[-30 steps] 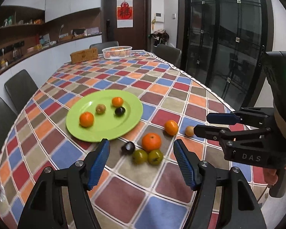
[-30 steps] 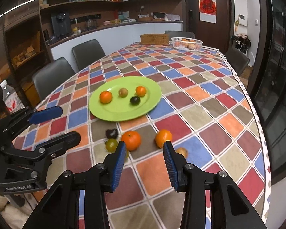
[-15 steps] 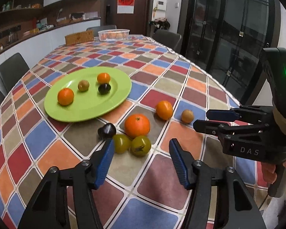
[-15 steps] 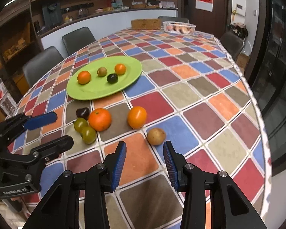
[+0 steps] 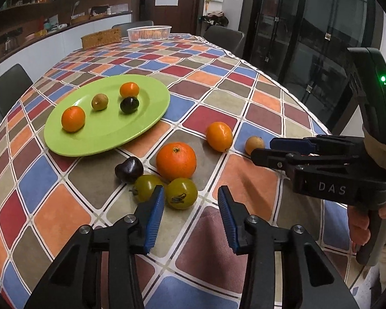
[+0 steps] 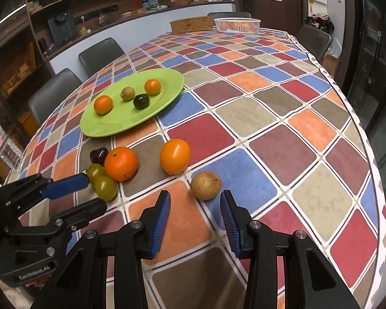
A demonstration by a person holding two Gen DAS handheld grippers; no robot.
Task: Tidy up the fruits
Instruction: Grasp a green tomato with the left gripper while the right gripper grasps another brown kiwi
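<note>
1. Grippers first: the left gripper (image 5: 190,206) hovers low over the checked tablecloth (image 5: 244,118) with its blue pads apart and nothing between them; the right gripper (image 6: 195,211) is likewise spread and empty.
2. Just beyond the left gripper's tips lie two green tomatoes (image 5: 181,193), touching each other, the left pad overlapping the farther-left one.
3. Just beyond the right gripper's tips sits a small brown fruit (image 6: 206,185), on a blue square.
4. Behind the tomatoes rest a large orange (image 5: 176,161) and, to its left, a dark plum (image 5: 129,169), both touching the tomato pair.
5. Farther right, apart from that cluster, lies a smaller orange fruit (image 5: 219,136).
6. Farther left, a green plate (image 5: 103,139) holds two oranges, a brownish fruit and a dark fruit.
7. At the far end stand a white basket (image 5: 149,33) and a wicker box (image 5: 101,38).
</note>
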